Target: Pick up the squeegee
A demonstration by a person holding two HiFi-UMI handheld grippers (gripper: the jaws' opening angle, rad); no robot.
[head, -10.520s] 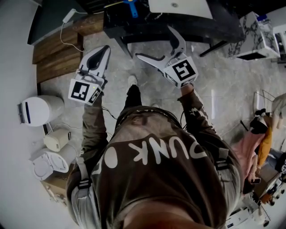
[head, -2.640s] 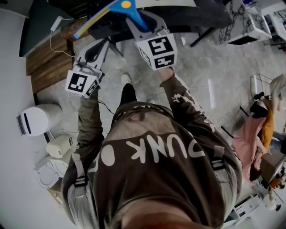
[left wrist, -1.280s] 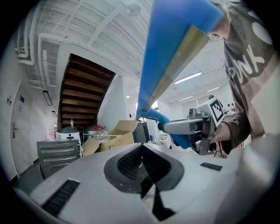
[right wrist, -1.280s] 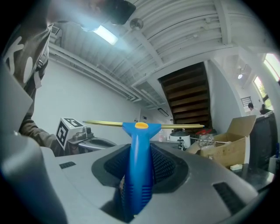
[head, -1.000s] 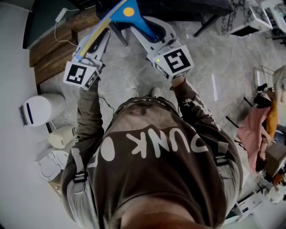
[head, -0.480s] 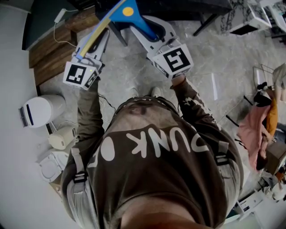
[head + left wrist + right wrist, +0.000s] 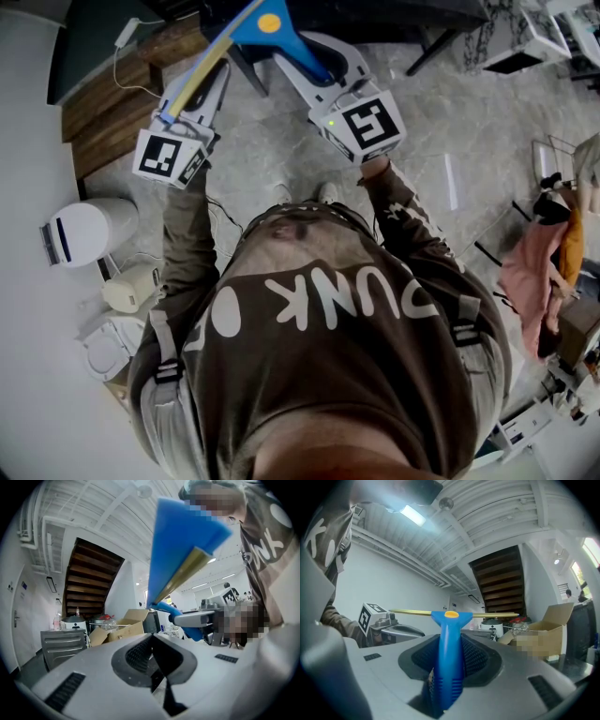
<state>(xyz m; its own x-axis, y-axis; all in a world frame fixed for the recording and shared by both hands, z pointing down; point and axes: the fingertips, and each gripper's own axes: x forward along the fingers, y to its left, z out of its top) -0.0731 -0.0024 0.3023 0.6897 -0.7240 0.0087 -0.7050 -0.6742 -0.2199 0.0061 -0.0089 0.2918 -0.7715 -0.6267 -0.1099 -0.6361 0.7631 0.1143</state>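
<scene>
The squeegee (image 7: 267,23) has a blue handle and head and a brass-coloured blade bar. My right gripper (image 7: 307,58) is shut on its handle (image 7: 449,667) and holds it off the dark table, head away from me. In the head view the blade bar slants down-left across the tip of my left gripper (image 7: 216,77). The left gripper (image 7: 152,639) has its jaws together with nothing between them. In the left gripper view the squeegee (image 7: 183,541) looms large and close, above the jaws.
A dark table (image 7: 394,19) stands ahead. Wooden steps (image 7: 103,112) rise at the left, with a white bin (image 7: 75,230) and small appliances below them. An open cardboard box (image 7: 119,625) lies beyond. Clothes (image 7: 539,272) hang at the right over marble floor.
Long before, my right gripper stood open and empty and the squeegee lay on the table; since then it closed on the handle and lifted it. Over the last second nothing has moved.
</scene>
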